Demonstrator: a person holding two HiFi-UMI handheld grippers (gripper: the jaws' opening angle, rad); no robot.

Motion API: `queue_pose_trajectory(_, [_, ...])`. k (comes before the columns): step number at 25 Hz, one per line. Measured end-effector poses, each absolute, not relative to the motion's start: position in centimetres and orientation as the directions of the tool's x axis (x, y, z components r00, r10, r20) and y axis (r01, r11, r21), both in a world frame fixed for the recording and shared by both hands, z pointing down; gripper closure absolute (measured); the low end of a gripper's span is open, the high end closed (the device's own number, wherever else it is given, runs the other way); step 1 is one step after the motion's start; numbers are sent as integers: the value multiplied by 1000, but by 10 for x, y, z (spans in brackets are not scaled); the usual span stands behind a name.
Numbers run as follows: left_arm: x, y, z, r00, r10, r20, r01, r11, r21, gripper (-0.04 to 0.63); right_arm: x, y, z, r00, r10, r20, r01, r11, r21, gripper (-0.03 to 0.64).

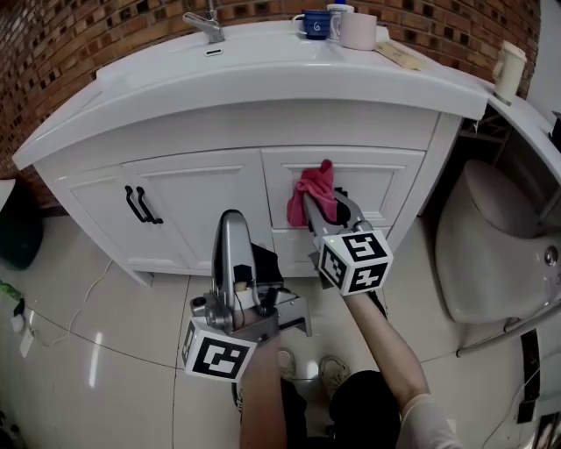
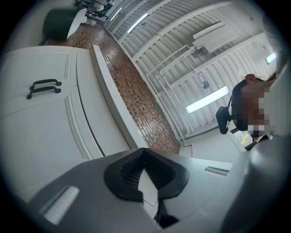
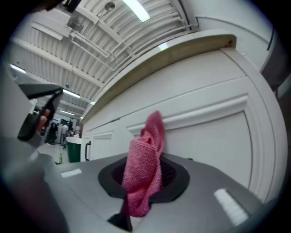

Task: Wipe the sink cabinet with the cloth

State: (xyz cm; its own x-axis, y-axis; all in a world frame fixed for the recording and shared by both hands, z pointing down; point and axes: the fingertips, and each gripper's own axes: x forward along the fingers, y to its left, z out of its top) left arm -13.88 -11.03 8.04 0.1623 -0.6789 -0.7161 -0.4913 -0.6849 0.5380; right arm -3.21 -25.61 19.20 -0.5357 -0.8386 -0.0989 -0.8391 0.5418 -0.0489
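**A:** Start with the big thing. Why is everything aimed where it is?

**B:** The white sink cabinet (image 1: 202, 188) fills the middle of the head view, and its front is the surface to be wiped. That, I'd say, is why the right hand-held gripper (image 1: 308, 203) is pushed forward at the right-hand door panel.

**A:** And the other one?

**B:** The left hand-held gripper (image 1: 230, 219) is held lower and back from the doors, pointing upward. Its jaws are pressed together on nothing. I judge it is simply parked out of the wiping path.

**A:** Where's the cloth?

**B:** The pink cloth (image 1: 314, 188) is pinched between the right jaws, bunched, with a loose fold standing up past the tips. That free fold is what would meet the panel. It sits right at the door, but I can't confirm contact.

**A:** Any writing?

**B:** Nothing legible. The marker cube (image 1: 355, 260) shows only black-and-white squares. The blue mug (image 1: 313, 24) on the counter has a pale mark too small to read. The black door handles (image 1: 140, 204) are plain.
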Motion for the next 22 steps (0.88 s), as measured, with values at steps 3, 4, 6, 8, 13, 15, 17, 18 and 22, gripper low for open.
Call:
queue_pose_trajectory(3, [-135, -111, 82, 167, -682, -712, -492, -684, 539, 594, 6, -246, 187, -488, -862, -138, -866, 498, -44, 561])
queue_pose_trajectory(4, [-133, -112, 82, 171, -683, -710, -491, -684, 540, 594, 22, -245, 187, -465, -873, -150, -875, 478, -71, 561])
queue_pose_trajectory(6, [-127, -113, 84, 181, -686, -705, -488, -685, 541, 594, 62, -247, 190, -381, -911, -156, -904, 403, -145, 556])
queue_pose_trajectory(8, [-123, -114, 85, 190, -689, -700, -486, -685, 542, 594, 111, -252, 199, -268, -954, -131, -941, 289, -178, 557])
queue_pose_trajectory(13, [-117, -116, 85, 193, -690, -698, -490, -684, 541, 594, 164, -252, 214, -210, -972, -104, -973, 219, -80, 549])
queue_pose_trajectory(15, [-116, -117, 86, 189, -694, -695, -489, -680, 546, 594, 175, -251, 217, -173, -980, -97, -981, 180, -66, 549])
queue_pose_trajectory(17, [-113, -118, 86, 188, -696, -693, -486, -679, 550, 594, 185, -248, 218, -137, -986, -91, -987, 144, -70, 551])
queue_pose_trajectory(18, [-113, -118, 85, 189, -696, -693, -486, -680, 550, 594, 185, -245, 217, -131, -987, -94, -988, 138, -70, 551])
queue_pose_trajectory(22, [-115, -118, 83, 171, -694, -699, -484, -677, 554, 594, 115, -220, 203, -298, -943, -151, -954, 299, 15, 552])
